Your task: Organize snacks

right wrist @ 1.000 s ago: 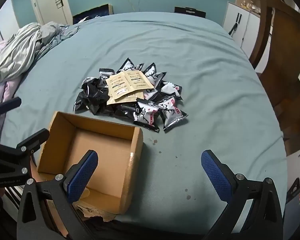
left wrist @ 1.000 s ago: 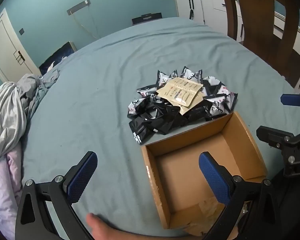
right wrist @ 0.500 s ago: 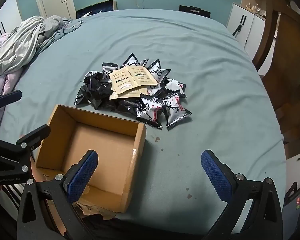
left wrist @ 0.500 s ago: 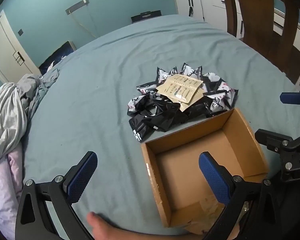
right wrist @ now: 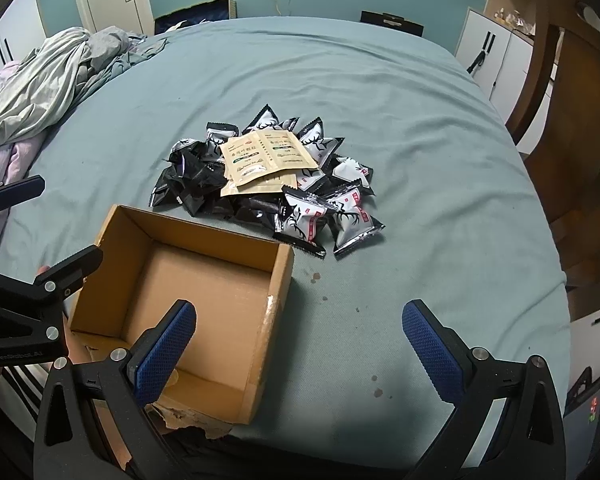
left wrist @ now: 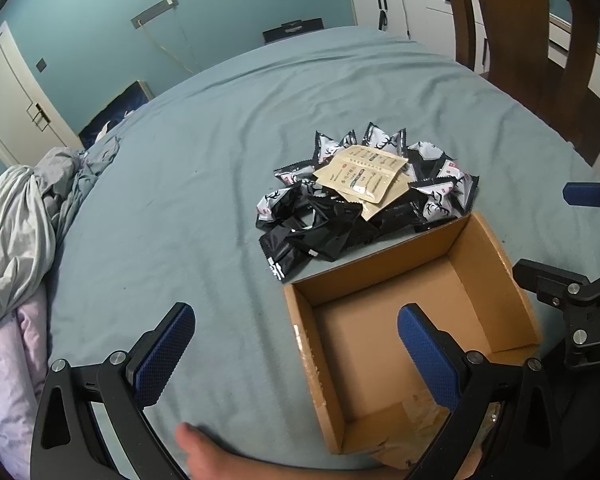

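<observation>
Nothing is sitting in the cardboard box (right wrist: 204, 276) yet: its brown floor is showing bare in both views, so the sorting is judged to be at its very start. The whole pile of snack packets (right wrist: 260, 184) is lying on the bed (right wrist: 420, 160), just beyond the box's far wall and touching or nearly touching it. Two tan sachets (right wrist: 264, 156) are resting on top of the heap, with black and silver packets spreading beneath and around them. All of these are still waiting to be moved.

The left hand-held gripper (left wrist: 296, 354) is hovering with its blue pads wide apart and holding nothing, one finger over the bare sheet and the other over the box. The right hand-held gripper (right wrist: 300, 350) is likewise spread apart and empty, straddling the box's right wall near the front edge of the bed.

Some things are staying hard to read. The packets buried under the sachets are overlapping, so their number cannot be counted. The print on the wrappers is too small to make out. The near wall of the box is looking torn and is partly hiding behind the gripper fingers. A bare part of the person (left wrist: 220, 456) is showing at the bottom edge of the left view, cut off by the frame. A bundle of crumpled bedding (right wrist: 40, 92) is lying at the far left of the bed.
</observation>
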